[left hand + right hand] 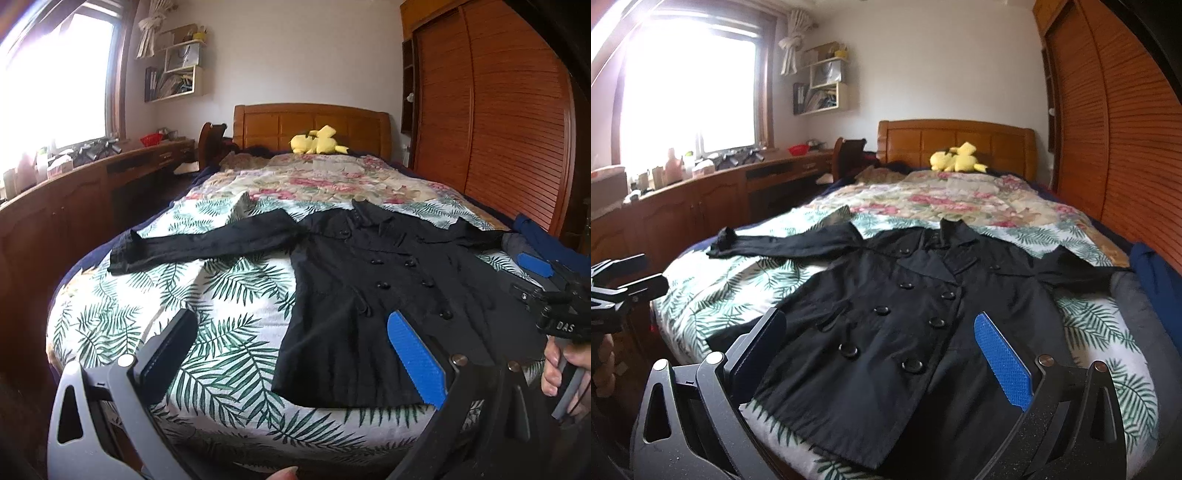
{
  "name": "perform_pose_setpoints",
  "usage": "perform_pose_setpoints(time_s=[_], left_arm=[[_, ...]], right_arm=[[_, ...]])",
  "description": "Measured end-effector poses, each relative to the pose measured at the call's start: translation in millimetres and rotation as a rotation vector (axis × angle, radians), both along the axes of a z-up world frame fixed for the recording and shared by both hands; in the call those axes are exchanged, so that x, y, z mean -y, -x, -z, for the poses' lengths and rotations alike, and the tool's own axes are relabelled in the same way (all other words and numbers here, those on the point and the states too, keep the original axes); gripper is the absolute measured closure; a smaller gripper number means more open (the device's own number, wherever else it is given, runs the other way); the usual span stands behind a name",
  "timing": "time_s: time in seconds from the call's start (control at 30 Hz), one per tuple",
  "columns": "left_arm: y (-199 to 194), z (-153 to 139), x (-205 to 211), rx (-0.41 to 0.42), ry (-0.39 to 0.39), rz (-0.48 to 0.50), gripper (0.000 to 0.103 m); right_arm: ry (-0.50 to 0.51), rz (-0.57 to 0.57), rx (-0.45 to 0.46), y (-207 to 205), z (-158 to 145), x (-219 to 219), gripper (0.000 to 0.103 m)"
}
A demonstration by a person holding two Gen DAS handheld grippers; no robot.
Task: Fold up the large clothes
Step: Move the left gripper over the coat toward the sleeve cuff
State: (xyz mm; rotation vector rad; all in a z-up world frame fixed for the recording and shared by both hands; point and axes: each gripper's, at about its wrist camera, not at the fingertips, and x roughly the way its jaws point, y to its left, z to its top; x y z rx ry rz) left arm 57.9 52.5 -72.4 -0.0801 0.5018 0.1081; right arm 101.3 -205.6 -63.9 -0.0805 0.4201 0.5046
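A black double-breasted coat (886, 317) lies front-up and spread flat across the foot end of the bed (229, 354), on a white cover printed with green leaves (221, 295); its hem reaches almost to the bed's near edge and its collar points toward the wooden headboard (314, 125). One sleeve stretches out toward the bed's left edge, its cuff close to that edge, and the other runs toward the right edge, where it meets a blue cloth (1156, 273). The left gripper (291, 343) hovers above the near edge, its jaws spread wide and holding nothing, with the coat's hem corner seen between its fingers. The right gripper (879, 339) hovers over the coat's lower front, also spread wide and empty. In the left wrist view a hand (561, 365) grips the right tool's handle. A yellow plush toy (317, 142) sits by the headboard on a floral quilt (314, 181).
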Motion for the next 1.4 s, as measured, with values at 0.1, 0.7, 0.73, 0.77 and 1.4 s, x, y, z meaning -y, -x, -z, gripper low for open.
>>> perform_pose_setpoints(time_s=[0.1,0.7,0.73,0.77,1.4], left_arm=[[-9.2,9.0,-7.0,-0.022,0.004,-0.011,0.000],[-89.9,48.4,-61.6,-0.113,0.072,-0.034,0.000],[-95.2,49.3,-65.3,-0.117,0.077,-0.037,0.000],[-100.8,50.1,-70.4,-0.117,0.083,-0.039,0.000],[-214.7,97.5,-181.9,-0.208,0.231,-0.146,0.000]], right_arm=[[0.009,-0.015,-0.012,-14.2,5.1,-9.1,0.000],[0.102,-0.164,-0.071,-140.4,52.9,-95.5,0.000],[0.095,-0.169,-0.095,-145.6,57.9,-96.7,0.000],[0.095,-0.178,-0.118,-149.7,61.8,-98.5,0.000],[0.095,-0.181,-0.228,-170.8,99.5,-101.6,0.000]])
